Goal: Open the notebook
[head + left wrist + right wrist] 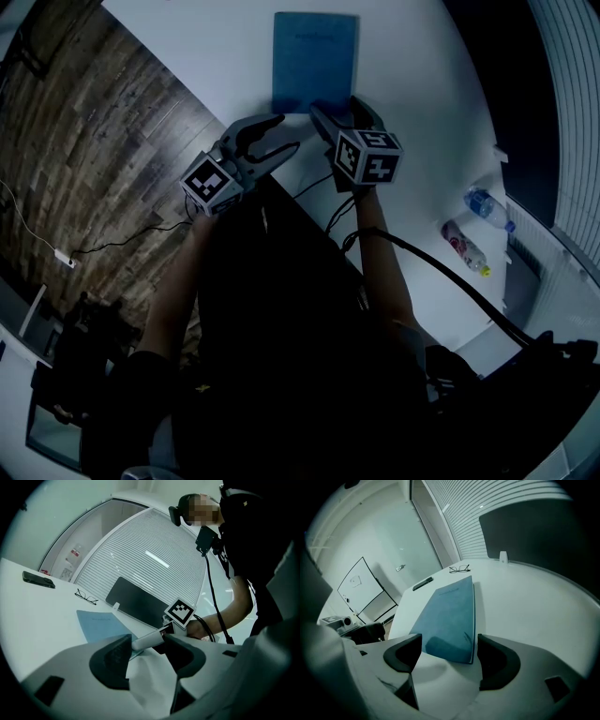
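A closed blue notebook [314, 61] lies flat on the white table [422, 141], its near edge toward me. My right gripper [342, 111] hovers at that near edge, tilted down, jaws open. In the right gripper view the notebook [450, 616] runs away from the right gripper [447, 651], its near edge between the two pads without touching either. My left gripper [284, 133] stands open just left of it, near the table's edge, with nothing in it. In the left gripper view the left gripper [147, 656] points across at the notebook [101, 625] and the right gripper's marker cube [180, 611].
Two plastic bottles [466, 246] lie at the table's right. Beyond the notebook are a pair of glasses [460, 568] and a dark phone [423, 583]. A dark flat panel [136, 603] lies at the table's far side. Wooden floor [94, 141] shows to the left of the table.
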A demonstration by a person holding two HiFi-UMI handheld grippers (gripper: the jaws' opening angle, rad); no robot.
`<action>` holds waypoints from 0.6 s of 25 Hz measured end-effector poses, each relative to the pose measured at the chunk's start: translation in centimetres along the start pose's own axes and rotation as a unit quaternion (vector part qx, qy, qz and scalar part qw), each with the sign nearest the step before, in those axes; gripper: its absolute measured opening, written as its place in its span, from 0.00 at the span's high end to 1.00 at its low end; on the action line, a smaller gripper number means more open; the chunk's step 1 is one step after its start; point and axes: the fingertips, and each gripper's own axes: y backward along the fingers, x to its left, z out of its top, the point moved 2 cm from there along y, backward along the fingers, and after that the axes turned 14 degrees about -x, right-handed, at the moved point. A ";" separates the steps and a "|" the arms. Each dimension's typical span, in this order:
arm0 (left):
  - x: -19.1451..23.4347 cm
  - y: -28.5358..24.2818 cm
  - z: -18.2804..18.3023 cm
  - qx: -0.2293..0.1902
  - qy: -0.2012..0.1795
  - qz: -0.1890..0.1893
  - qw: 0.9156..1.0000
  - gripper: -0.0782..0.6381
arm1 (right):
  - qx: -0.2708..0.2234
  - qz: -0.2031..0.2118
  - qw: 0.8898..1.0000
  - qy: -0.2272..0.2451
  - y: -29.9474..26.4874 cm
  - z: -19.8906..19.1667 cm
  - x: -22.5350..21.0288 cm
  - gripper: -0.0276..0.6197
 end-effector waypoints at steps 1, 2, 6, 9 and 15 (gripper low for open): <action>0.1 0.1 0.0 -0.002 0.000 0.001 1.000 0.61 | 0.005 0.002 1.000 -0.001 0.0 -0.2 0.0 0.39; 0.1 0.1 0.1 -0.005 -0.001 0.002 1.000 0.61 | 0.008 0.003 1.000 -0.001 0.0 -0.3 0.1 0.39; 0.6 0.4 0.5 -0.011 0.003 0.010 1.000 0.61 | 0.012 0.005 1.000 0.000 -0.2 -0.3 0.4 0.40; 0.7 0.7 0.6 -0.009 0.001 0.011 1.000 0.61 | 0.015 -0.003 1.000 0.005 -0.1 -0.3 0.4 0.45; 1.2 0.9 1.1 -0.014 0.005 0.022 1.000 0.61 | 0.021 -0.016 0.999 0.023 -0.1 -0.3 -0.4 0.56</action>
